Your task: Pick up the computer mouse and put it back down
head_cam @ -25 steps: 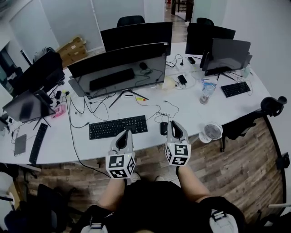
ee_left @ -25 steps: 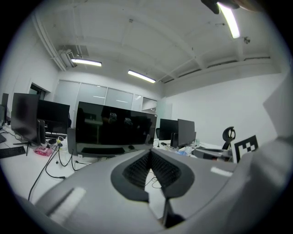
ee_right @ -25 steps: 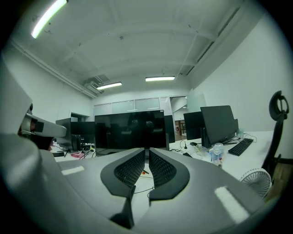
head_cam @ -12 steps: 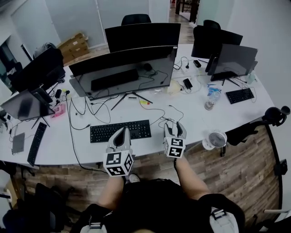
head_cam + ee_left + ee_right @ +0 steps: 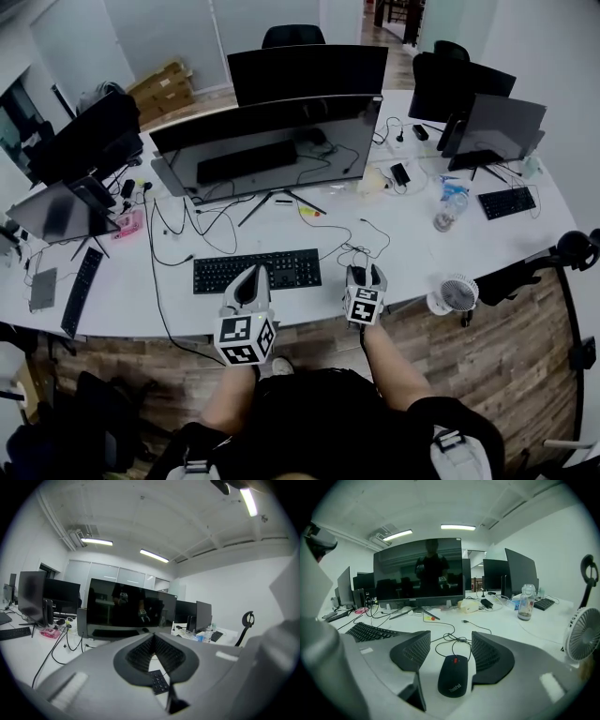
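Office desk (image 5: 422, 255): my right tongs (image 5: 451, 643), jaws just opening, straddle without touching a likely light, hard, slick mouse (image 5: 453, 680), best pinched across its flanks; my left tongs (image 5: 153, 638) hang shut.

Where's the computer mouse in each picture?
Head view: the mouse lies between the jaws of the right hand-held gripper, beside the keyboard.
Left gripper view: not in it.
Right gripper view: the mouse is bottom middle, on the table, between jaws that have just been opening.
Shared landmark: the big dark monitor, in all three.
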The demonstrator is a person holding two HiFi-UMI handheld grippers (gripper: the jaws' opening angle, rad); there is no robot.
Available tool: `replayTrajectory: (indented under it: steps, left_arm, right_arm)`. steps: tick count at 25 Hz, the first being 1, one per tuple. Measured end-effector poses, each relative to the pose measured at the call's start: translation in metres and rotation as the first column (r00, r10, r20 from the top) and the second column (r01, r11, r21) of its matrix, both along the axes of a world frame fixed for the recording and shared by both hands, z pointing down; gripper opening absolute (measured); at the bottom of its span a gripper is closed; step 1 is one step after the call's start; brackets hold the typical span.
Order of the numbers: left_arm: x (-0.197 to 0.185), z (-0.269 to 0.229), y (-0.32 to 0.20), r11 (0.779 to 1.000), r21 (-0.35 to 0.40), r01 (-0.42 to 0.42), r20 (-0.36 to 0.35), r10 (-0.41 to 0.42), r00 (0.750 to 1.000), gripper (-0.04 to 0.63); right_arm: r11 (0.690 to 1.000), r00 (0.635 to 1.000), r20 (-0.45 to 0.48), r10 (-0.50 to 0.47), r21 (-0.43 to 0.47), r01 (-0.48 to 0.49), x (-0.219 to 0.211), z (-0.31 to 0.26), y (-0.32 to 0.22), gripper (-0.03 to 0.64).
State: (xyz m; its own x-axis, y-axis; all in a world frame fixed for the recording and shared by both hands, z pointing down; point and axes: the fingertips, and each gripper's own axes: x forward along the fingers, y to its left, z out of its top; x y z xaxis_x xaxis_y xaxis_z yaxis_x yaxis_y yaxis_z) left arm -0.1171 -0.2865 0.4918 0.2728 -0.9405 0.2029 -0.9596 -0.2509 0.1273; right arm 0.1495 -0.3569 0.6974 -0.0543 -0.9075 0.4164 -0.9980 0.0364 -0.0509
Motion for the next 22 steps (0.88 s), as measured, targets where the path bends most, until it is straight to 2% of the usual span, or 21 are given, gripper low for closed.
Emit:
replayTrajectory:
  steps: [7, 12, 22]
  left_arm:
    - [-0.014, 0.009, 0.0, 0.999, -0.027, 0.03, 0.021, -0.029, 0.999, 0.055]
    - [-0.024, 0.011, -0.001, 0.998, -0.033, 0.052, 0.029, -0.051, 0.998, 0.054]
    - [-0.041, 0.012, -0.004, 0.995, -0.04, 0.087, 0.037, -0.086, 0.996, 0.054]
  right_arm:
    - [0.994, 0.998, 0.003, 0.056, -0.095, -0.056, 0.009, 0.049, -0.003, 0.244]
    - [0.979, 0.997, 0.009, 0.071, -0.195, -0.067, 0.008, 0.077, -0.003, 0.244]
    - [0.959, 0.994, 0.048, 0.097, -0.273, -0.08, -0.001, 0.104, -0.012, 0.244]
